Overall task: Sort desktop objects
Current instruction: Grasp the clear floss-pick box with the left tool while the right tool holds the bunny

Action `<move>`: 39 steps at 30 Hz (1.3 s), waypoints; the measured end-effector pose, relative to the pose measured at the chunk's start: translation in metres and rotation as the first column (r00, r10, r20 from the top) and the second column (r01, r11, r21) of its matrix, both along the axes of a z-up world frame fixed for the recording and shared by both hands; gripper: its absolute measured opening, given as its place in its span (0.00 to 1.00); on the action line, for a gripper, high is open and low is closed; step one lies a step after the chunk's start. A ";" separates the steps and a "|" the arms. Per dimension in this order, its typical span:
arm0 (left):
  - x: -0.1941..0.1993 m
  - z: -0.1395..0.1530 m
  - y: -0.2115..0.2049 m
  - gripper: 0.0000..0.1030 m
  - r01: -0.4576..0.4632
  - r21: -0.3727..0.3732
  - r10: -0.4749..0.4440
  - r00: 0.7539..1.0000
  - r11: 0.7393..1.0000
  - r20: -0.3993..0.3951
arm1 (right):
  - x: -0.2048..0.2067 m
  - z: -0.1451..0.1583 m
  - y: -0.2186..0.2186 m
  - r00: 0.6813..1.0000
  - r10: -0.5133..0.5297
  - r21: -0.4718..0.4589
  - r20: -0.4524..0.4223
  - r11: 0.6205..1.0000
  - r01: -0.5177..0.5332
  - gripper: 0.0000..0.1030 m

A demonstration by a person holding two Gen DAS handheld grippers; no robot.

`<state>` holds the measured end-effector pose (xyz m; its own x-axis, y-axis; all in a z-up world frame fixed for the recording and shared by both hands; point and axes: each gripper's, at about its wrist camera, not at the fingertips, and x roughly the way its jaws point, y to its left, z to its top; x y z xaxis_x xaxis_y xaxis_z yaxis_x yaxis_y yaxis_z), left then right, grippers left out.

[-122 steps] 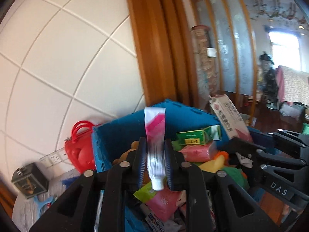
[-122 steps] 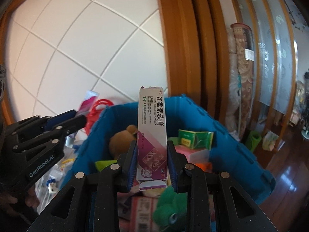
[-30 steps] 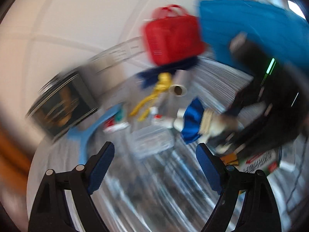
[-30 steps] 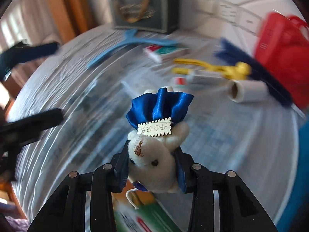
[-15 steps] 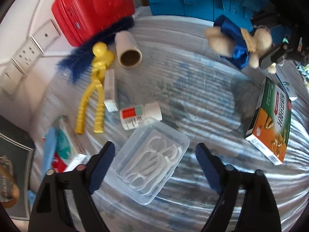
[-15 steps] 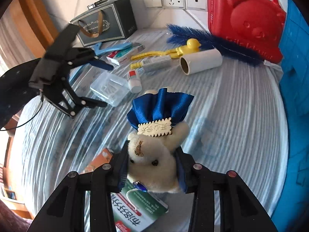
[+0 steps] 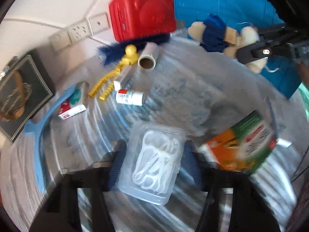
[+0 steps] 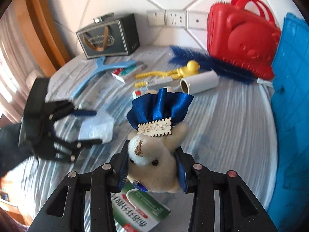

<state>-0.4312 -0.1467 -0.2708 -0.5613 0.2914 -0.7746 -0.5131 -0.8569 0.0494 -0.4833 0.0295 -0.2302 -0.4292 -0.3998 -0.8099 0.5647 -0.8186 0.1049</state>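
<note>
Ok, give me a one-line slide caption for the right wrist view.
Right gripper clamps a plush bear in blue satin above a green medicine box.

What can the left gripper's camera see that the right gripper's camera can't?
Only the left wrist view shows the floss picks inside the clear plastic box and the whole white pill bottle lying on its side. Only the right wrist view shows the plush bear's face and the writing on its tag, with the right gripper shut on its head. Both show the red bear case, yellow duck tongs, paper roll, blue crate and the left gripper open around the clear box.
</note>
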 end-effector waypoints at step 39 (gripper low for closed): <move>-0.035 0.009 -0.039 0.99 0.130 0.116 -0.152 0.966 0.985 0.209 | 0.015 0.028 -0.018 1.000 0.017 -0.086 0.024 0.996 -0.015 0.40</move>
